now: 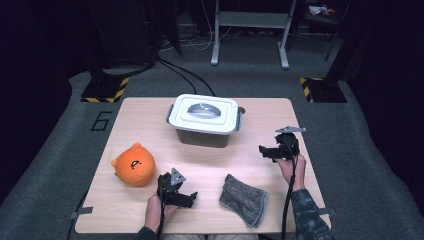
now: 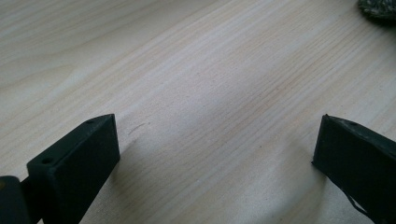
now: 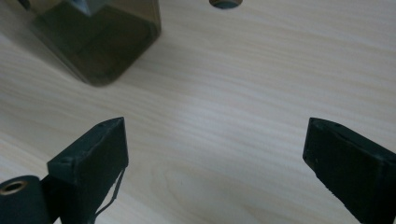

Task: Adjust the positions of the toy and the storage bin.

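Note:
A lidded plastic box [image 1: 204, 120] with a white lid and grey handle stands at the table's far middle; its dark corner [image 3: 100, 42] shows in the right gripper view. An orange plush toy [image 1: 133, 164] lies at the left. A grey knitted cloth [image 1: 243, 200] lies near the front edge; its edge [image 2: 378, 8] shows at the top right of the left gripper view. My left gripper [image 1: 191, 199] rests low over bare wood between plush and cloth, open and empty. My right gripper [image 1: 265, 151] hovers right of the box, open, nothing between its jaws.
The wooden table [image 1: 150, 120] has a small round hole [image 3: 225, 3] near the box's right side. Grey carpet surrounds the table, with cables, hazard-taped stand bases [image 1: 106, 90] and a metal frame [image 1: 250, 30] beyond the far edge.

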Available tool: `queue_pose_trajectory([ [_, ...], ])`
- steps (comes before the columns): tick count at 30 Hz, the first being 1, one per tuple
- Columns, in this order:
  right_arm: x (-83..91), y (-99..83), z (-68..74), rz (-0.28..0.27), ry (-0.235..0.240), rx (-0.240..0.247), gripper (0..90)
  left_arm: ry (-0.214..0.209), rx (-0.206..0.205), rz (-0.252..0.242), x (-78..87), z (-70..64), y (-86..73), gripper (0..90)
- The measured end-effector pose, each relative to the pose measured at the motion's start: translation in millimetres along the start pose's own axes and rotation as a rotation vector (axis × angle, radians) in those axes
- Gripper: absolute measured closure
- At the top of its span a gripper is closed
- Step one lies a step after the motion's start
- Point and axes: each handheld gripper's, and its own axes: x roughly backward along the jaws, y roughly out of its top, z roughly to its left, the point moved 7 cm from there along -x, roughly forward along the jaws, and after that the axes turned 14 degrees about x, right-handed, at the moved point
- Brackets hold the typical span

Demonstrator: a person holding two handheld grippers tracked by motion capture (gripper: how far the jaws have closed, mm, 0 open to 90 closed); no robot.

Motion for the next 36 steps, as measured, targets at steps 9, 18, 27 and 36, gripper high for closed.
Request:
queue_pose_trajectory([
  [9,-14.7,33.7,0.8,-0.015,0.045,-0.007,8.4,0.000,0.000,0.000,0.0,0.0,0.0,0.2],
  [18,-25.3,64.0,5.0,-0.044,0.081,-0.003,12.5,-0.001,-0.002,0.000,0.2,0.0,-0.1,0.3],
  [27,-38.2,91.5,4.8,-0.059,0.100,-0.018,23.8,0.000,-0.003,0.000,0.3,0.1,-0.2,0.4],
  [36,-56.3,106.1,8.3,-0.048,0.107,-0.020,46.7,0.006,-0.004,-0.004,0.2,0.1,-0.2,0.4],
])
